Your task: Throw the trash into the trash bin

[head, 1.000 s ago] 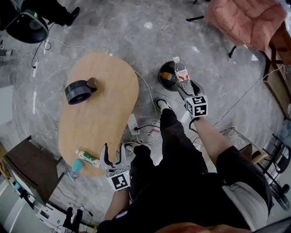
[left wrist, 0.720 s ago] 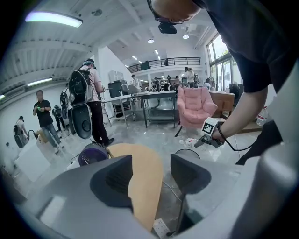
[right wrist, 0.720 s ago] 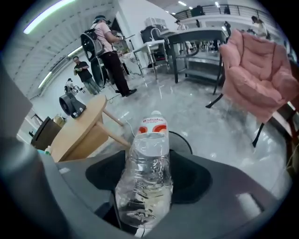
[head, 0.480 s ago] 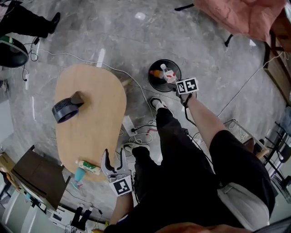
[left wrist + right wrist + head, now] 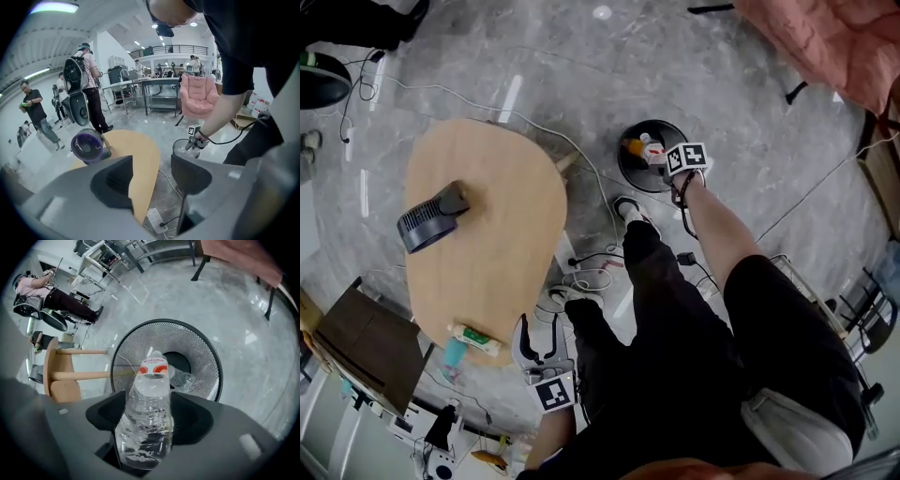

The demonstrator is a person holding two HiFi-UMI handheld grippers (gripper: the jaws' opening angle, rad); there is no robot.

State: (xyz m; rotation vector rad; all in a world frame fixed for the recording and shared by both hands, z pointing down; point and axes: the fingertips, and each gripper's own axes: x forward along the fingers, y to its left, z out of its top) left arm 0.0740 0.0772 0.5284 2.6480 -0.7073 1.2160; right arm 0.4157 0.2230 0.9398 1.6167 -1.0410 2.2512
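Note:
My right gripper point(image 5: 149, 420) is shut on a clear plastic bottle point(image 5: 145, 413) with a red and white label, held neck-first over the round black mesh trash bin point(image 5: 206, 357). In the head view the right gripper point(image 5: 661, 156) and bottle point(image 5: 651, 150) hang over the bin point(image 5: 630, 167), which holds an orange item point(image 5: 633, 146). Another crumpled clear bottle point(image 5: 183, 379) lies inside the bin. My left gripper point(image 5: 536, 343) stands open and empty by the table's near end. A green and white tube point(image 5: 476, 337) and a teal item point(image 5: 454, 352) lie on the wooden table point(image 5: 487, 253).
A dark round fan point(image 5: 427, 220) sits on the table; it looks purple in the left gripper view point(image 5: 88, 146). Cables and a power strip point(image 5: 572, 258) lie on the grey floor between table and bin. A pink armchair point(image 5: 834, 42) stands at the far right. People point(image 5: 84, 86) stand beyond the table.
My right gripper has carried the bottle from beside the bin to over its opening. The left gripper stayed open near the table's end.

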